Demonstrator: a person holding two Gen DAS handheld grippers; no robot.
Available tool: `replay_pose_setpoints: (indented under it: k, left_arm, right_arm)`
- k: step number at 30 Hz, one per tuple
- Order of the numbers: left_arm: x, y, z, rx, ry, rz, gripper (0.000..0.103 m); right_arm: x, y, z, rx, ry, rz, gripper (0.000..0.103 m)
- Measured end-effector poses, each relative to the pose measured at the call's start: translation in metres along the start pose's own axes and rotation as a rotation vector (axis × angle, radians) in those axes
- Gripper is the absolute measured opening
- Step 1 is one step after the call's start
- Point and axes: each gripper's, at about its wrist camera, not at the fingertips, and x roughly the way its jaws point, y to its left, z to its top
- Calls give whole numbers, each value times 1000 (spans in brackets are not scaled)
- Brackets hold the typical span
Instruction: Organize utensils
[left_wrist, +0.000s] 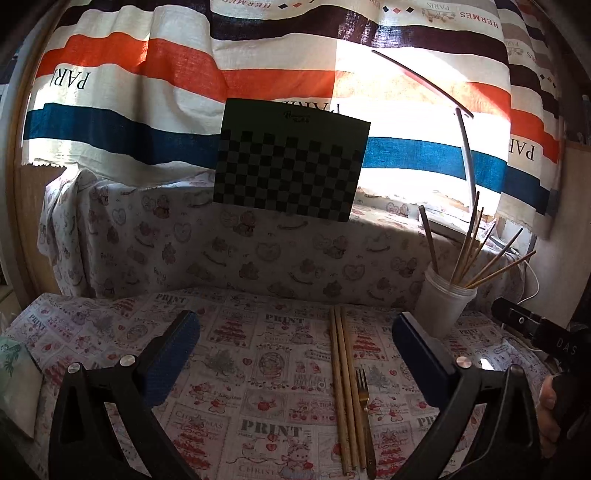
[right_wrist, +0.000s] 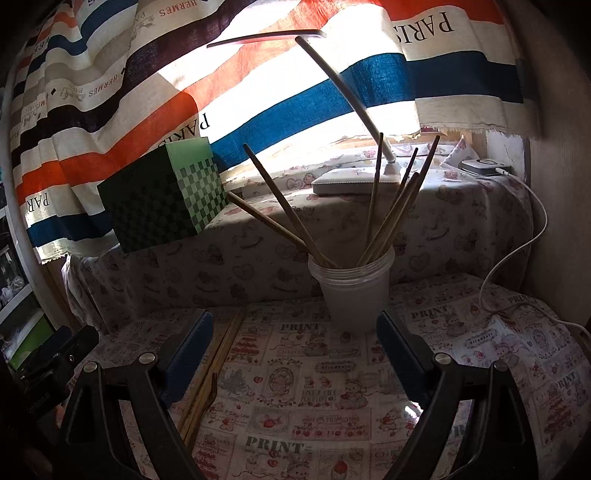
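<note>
Left wrist view: chopsticks (left_wrist: 341, 387) and fork (left_wrist: 364, 406) lie at five o'clock, both grippers (left_wrist: 295, 350) (right_wrist: 295, 347) wide open, empty. Crowded cup (right_wrist: 351, 291) at twelve could tip if bumped.

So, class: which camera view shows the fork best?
The left wrist view: the fork lies in full sight beside the loose chopsticks. The right wrist view catches only a dim part behind that gripper's left finger.

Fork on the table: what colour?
Gold fork, lying beside the chopsticks; clearest in the left wrist view.
</note>
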Motion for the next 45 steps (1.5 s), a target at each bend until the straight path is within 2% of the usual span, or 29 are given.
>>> replay_pose_setpoints:
  k: [2,4,6,9,12,13,14,15,17,22,23,24,25,29,32,34,35,37,39,41,45]
  left_arm:
    - [6,3,-6,-24,53,-26,103]
    - [10,3,-11,-35,66,-1,103]
    - [16,2,-14,-23,83,15,103]
    - [30,5,-19,-9,135,43,103]
    - [45,11,-25,-43,222,9,103]
    - [49,12,-28,-43,246,0,101]
    - [51,11,-30,-33,260,0,96]
    - [53,10,-31,-23,269,4,91]
    - [52,8,-32,-13,272,-4,88]
    - [49,7,-31,-11,251,19,86]
    - [50,8,-31,-14,250,20,86]
    - [50,8,-31,-18,251,12,86]
    - [51,8,-31,-22,254,0,86]
    - [54,10,-31,-32,268,-1,86]
    - [54,13,-30,-48,266,-11,86]
    - [54,19,-30,-86,254,-25,86]
    - [52,23,-29,-108,238,-25,84]
    - [50,30,-27,-136,215,12,74]
    - [54,33,-27,-119,249,31,50]
    - [55,36,-27,-122,255,29,44]
    - [58,33,-25,-84,262,19,42]
  right_arm:
    - [6,-3,-4,-4,14,-41,91]
    - [13,-8,-6,5,37,-64,91]
    - [20,-15,-7,40,71,-49,91]
    - [33,-27,-12,89,106,-74,91]
    - [48,-32,-17,73,151,-119,91]
    - [51,-33,-18,71,161,-123,91]
    - [53,-34,-19,75,169,-120,91]
    - [55,-36,-19,83,177,-113,91]
    - [56,-37,-20,98,190,-89,91]
    - [59,-36,-21,99,225,-47,91]
    - [59,-34,-21,84,234,-41,88]
    - [58,-31,-21,67,238,-31,77]
    - [57,-28,-21,52,242,-20,71]
    - [51,-19,-24,30,216,-5,58]
    - [48,-14,-27,4,169,-22,46]
    - [50,-12,-30,-14,147,-56,33]
    - [52,-12,-32,-12,156,-49,32]
    - [59,-15,-33,8,205,31,23]
    - [63,-13,-33,15,242,97,22]
    - [64,-6,-31,11,255,157,22]
    - [74,13,-27,12,327,236,22]
